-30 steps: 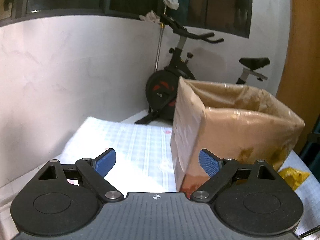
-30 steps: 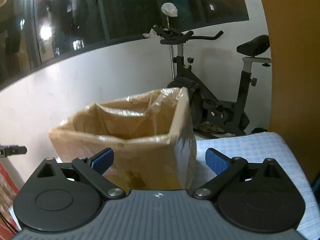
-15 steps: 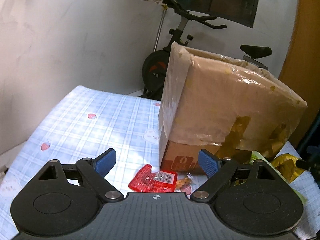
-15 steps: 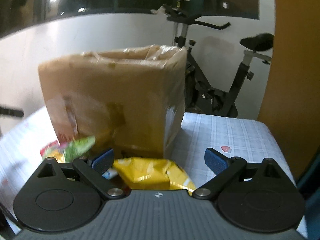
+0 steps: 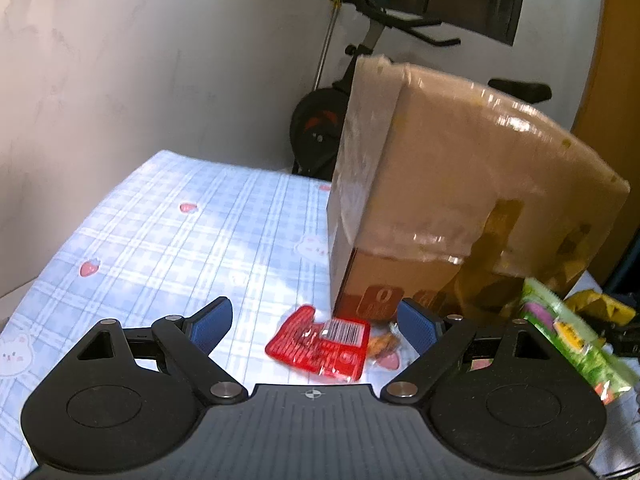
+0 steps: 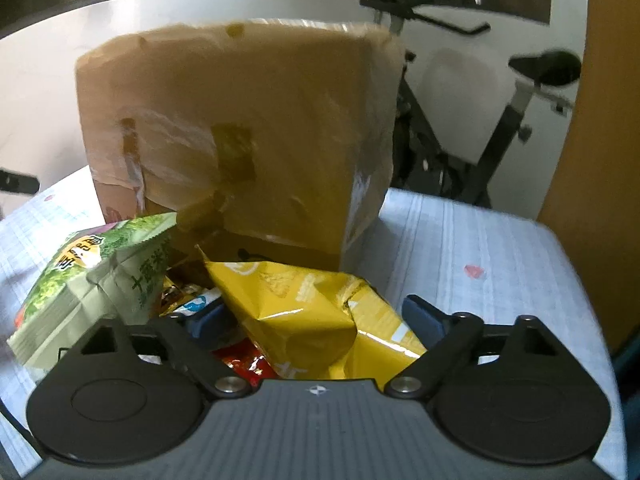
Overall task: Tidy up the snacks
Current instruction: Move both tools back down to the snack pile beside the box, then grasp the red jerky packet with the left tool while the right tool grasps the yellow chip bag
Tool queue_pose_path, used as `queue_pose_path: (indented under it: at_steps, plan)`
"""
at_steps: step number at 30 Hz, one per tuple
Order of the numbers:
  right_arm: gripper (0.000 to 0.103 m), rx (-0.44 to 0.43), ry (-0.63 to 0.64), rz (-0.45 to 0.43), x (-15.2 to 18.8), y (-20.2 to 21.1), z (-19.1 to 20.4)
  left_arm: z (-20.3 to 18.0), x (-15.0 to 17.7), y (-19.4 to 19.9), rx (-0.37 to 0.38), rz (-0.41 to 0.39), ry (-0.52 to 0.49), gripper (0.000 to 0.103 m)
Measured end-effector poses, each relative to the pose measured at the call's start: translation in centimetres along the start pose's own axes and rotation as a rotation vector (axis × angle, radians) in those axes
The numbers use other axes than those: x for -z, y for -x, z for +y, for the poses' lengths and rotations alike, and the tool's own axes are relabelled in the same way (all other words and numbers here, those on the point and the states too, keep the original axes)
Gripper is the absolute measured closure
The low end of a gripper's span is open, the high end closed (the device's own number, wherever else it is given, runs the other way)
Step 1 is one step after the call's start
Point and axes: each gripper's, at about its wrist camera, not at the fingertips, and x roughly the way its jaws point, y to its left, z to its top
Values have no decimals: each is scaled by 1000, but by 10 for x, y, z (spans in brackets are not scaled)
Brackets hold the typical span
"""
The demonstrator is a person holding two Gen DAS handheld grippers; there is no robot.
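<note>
The right gripper (image 6: 316, 322) has just been closing, jaws wide, around the yellow bag (image 6: 320, 320); whether the pads press it I cannot tell. I'd pinch the bag's crumpled middle, not a slippery edge. The left gripper (image 5: 316, 320) hangs spread and empty over the red packet (image 5: 320, 342), near the box (image 5: 460, 208). A green bag (image 6: 96, 276) crowds the left side. The table (image 6: 480, 264) looks freer to the right, but its edge is close.

You get dim indoor light, glare patch on tablecloth (image 5: 224, 240) at 9 o'clock, motion-blurred box (image 6: 248, 128), fisheye-bent edges.
</note>
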Motion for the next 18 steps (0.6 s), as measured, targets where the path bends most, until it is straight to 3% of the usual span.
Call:
queue_pose_path:
  at_steps: [9, 13, 18]
  plan:
    - [19, 31, -49, -43, 6, 10, 0, 10, 13, -35, 23, 80, -2, 16]
    - [19, 32, -56, -41, 6, 10, 0, 8, 13, -55, -13, 94, -47, 16]
    - [19, 36, -58, -42, 5, 11, 2, 6, 14, -74, -19, 112, -92, 34]
